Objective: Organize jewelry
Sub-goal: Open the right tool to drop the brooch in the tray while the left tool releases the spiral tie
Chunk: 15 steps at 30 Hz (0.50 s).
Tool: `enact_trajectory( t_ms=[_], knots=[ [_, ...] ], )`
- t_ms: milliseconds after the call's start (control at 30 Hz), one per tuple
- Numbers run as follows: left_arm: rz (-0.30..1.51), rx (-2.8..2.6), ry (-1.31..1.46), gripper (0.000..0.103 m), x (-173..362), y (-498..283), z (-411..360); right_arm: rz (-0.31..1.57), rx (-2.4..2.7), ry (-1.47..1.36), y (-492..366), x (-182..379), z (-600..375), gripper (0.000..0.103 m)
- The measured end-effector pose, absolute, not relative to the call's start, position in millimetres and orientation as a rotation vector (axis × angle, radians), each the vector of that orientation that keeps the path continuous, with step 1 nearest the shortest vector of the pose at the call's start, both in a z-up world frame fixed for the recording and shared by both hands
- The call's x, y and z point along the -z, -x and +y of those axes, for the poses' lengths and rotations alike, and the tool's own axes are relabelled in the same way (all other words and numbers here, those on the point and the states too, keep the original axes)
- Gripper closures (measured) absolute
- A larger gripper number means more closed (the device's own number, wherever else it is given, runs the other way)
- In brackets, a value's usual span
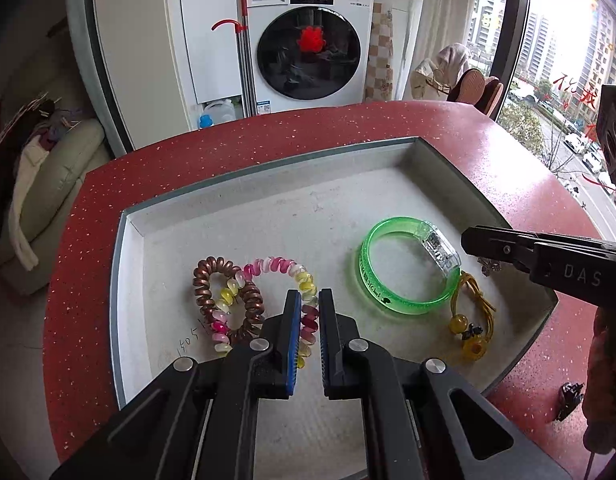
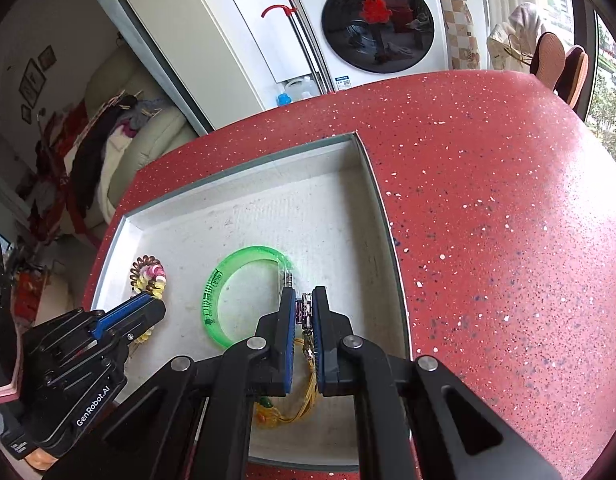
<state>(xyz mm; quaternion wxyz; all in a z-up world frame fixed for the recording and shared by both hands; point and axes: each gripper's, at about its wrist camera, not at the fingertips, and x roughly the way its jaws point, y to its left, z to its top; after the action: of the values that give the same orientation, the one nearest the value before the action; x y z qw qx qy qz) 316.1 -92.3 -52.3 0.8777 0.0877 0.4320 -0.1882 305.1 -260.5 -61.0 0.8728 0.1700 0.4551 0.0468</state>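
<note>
A shallow grey tray (image 1: 267, 200) on a red speckled counter holds a brown spiral hair tie (image 1: 205, 276), a pink-yellow-white spiral hair tie (image 1: 283, 266), a green bangle (image 1: 404, 268) and a yellow cord with amber beads (image 1: 474, 320). My left gripper (image 1: 306, 304) is over the pink-yellow tie, jaws narrowly apart around its right side. My right gripper (image 2: 303, 304) is shut on a small silver piece of jewelry (image 2: 306, 308) just right of the green bangle (image 2: 227, 292); in the left wrist view it (image 1: 468, 240) hangs above the tray's right part.
The red counter (image 2: 488, 220) stretches right of the tray. A small dark object (image 1: 570, 398) lies on the counter near the tray's right front corner. A washing machine (image 1: 308, 40), a sofa (image 1: 47, 184) and a window (image 1: 568, 80) are beyond the counter.
</note>
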Motion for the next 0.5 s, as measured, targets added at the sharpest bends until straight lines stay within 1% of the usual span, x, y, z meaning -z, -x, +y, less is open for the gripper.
enact_trajectory(
  t_ms=[267, 333, 367, 400, 433, 467, 500],
  knots=[
    [0.899, 0.367, -0.258, 0.076, 59, -312, -98, 0.95, -0.092, -0.38, -304, 66, -267, 0.094],
    [0.906, 0.36, -0.265, 0.076, 60, -314, -99, 0.951, -0.103, -0.402, -303, 65, -269, 0.092],
    [0.909, 0.356, -0.265, 0.076, 61, -314, -99, 0.947, -0.11, -0.421, -301, 64, -271, 0.085],
    [0.91, 0.351, -0.265, 0.075, 60, -313, -99, 0.94, -0.12, -0.443, -301, 62, -272, 0.072],
    [0.909, 0.346, -0.263, 0.075, 60, -313, -98, 0.926, -0.133, -0.468, -299, 60, -274, 0.062],
    [0.905, 0.344, -0.258, 0.075, 58, -312, -97, 0.907, -0.143, -0.491, -296, 56, -276, 0.047],
    [0.9, 0.344, -0.251, 0.075, 56, -311, -96, 0.887, -0.151, -0.508, -294, 53, -277, 0.044]
  ],
)
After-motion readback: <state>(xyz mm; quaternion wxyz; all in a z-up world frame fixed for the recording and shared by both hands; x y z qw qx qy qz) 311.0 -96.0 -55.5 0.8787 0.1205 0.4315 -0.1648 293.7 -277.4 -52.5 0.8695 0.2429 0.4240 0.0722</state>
